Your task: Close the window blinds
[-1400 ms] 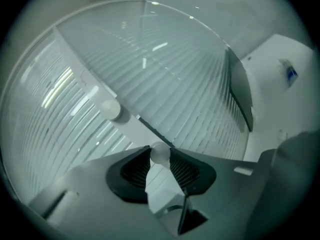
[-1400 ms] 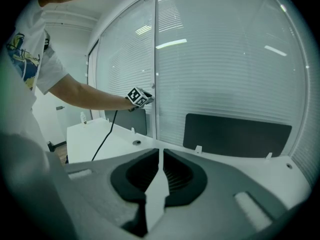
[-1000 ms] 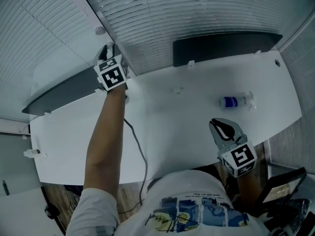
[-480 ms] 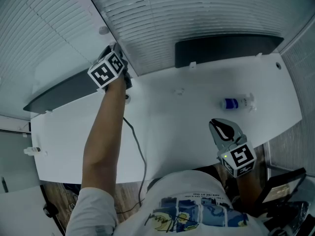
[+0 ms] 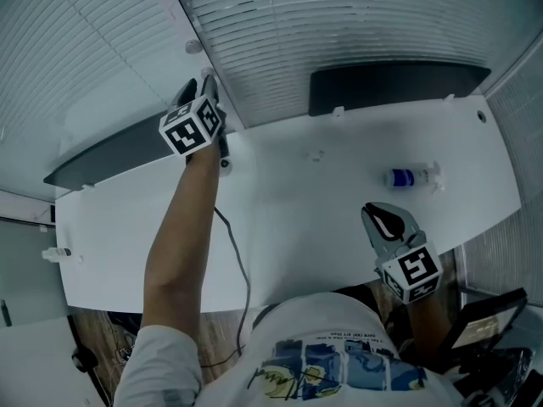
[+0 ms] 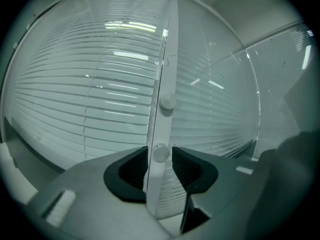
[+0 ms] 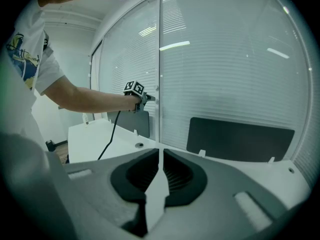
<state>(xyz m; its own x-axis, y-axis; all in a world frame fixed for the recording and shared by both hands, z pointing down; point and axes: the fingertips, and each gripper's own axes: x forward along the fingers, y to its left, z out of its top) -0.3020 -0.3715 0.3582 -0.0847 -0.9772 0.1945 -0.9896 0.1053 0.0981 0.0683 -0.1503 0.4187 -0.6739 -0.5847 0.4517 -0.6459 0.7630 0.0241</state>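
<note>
Head view: the left gripper (image 5: 206, 90) reaches the window post (image 5: 180, 11) beside the blinds (image 5: 356, 32), above a white desk (image 5: 297, 219) bearing a small bottle (image 5: 410, 176); the right gripper (image 5: 386, 216) hangs low.

Left gripper view: the jaws, just opened, straddle the lower knob (image 6: 160, 153) unpinched; a square re-grip before rolling looks wise.

Right gripper view: its jaws are pressed together, empty.

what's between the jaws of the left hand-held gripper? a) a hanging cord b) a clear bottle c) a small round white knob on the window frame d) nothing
c: the small round white knob on the white vertical window frame strip stands between the jaws of the left hand-held gripper, which have just been opening.
</note>
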